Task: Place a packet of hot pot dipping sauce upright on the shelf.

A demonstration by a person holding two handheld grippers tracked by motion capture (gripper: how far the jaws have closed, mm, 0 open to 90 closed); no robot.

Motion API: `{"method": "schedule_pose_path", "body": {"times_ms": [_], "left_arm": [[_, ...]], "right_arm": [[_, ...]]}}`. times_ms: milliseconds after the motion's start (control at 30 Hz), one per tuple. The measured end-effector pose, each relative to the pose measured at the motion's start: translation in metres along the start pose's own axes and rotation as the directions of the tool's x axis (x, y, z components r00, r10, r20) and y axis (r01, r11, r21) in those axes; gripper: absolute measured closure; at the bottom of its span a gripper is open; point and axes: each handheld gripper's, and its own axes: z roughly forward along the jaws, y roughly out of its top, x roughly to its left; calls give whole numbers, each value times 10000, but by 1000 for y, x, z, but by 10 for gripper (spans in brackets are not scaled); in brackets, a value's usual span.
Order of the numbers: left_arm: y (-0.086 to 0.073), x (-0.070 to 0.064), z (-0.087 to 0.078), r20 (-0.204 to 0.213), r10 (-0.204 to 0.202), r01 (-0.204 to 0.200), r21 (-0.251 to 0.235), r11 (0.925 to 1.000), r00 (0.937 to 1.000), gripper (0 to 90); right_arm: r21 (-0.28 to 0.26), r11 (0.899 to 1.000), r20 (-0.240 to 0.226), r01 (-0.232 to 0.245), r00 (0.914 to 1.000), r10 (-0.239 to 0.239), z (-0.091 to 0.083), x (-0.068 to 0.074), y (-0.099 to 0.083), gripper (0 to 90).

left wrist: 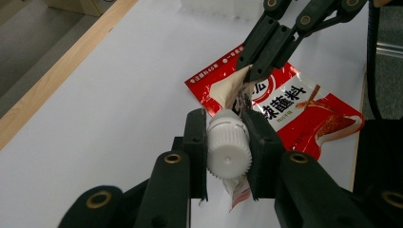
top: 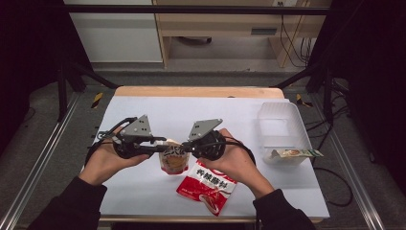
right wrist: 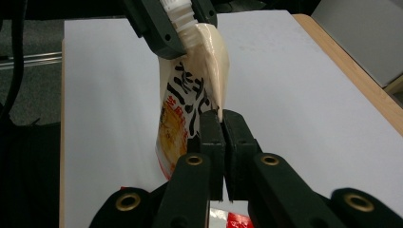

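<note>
Pouch (top: 173, 159) hangs above the table (top: 143, 110) between both grippers, just behind the red packet (top: 207, 186). The left gripper (left wrist: 227, 151) clamps its white cap (left wrist: 229, 151); the right gripper (right wrist: 222, 137), jaws pressed together, pinches the pouch's side edge. The step looks like unscrewing the cap: best to keep the right pinch firm and still, and turn the left wrist about the cap's axis without pulling, lest the film tear.

The left gripper's (left wrist: 227, 154) fingers (left wrist: 196, 142) clamp the spouted pouch's (left wrist: 235, 92) white cap (left wrist: 228, 149) above a red packet (left wrist: 304, 107).
</note>
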Motion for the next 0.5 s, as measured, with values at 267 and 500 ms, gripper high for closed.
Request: {"method": "schedule_pose_path", "body": {"times_ms": [267,500], "left_arm": [[5,-2,1,55,329,-331,341,9989,9994,733],[3,-2,-1,36,507,-508,491,9975,9987,734]], "right_arm": [[211,9998,79,32,10000,-34,0,1,0,849],[829,9948,332,592,9975,-621,4,2,1,551]]}}
